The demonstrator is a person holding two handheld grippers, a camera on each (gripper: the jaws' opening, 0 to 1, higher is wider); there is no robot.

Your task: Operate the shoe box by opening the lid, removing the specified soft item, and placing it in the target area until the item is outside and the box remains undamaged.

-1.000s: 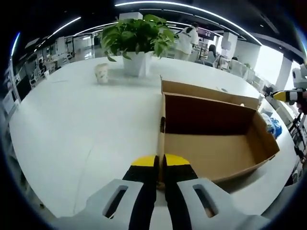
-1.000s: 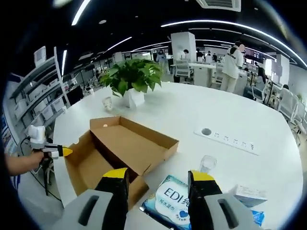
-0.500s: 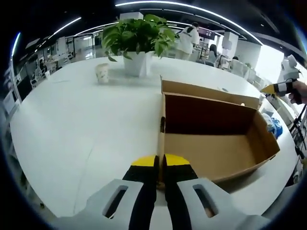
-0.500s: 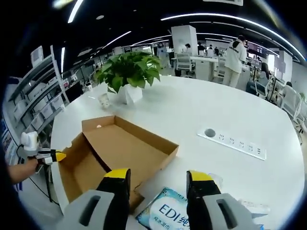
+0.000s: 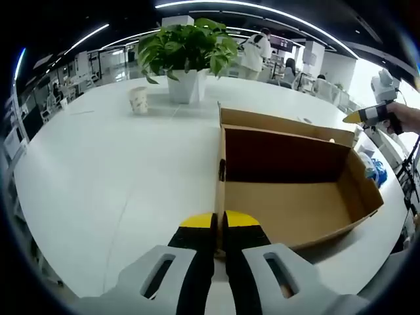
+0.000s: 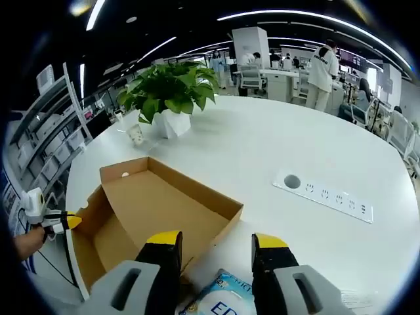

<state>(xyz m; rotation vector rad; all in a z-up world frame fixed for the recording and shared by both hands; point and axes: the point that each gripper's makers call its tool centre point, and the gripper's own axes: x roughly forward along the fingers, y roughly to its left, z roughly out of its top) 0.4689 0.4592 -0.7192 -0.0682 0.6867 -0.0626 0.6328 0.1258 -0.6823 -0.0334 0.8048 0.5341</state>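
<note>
My left gripper is clenched on the near wall of the open shoe box, which sits on the white table w/ nothing I can see inside it. My right gripper is released, jaws apart, up above the wipes pack, which lies on the table just beside the box's near corner. Potted plant & paper cup are beyond the box, power strip off to its right.
</note>
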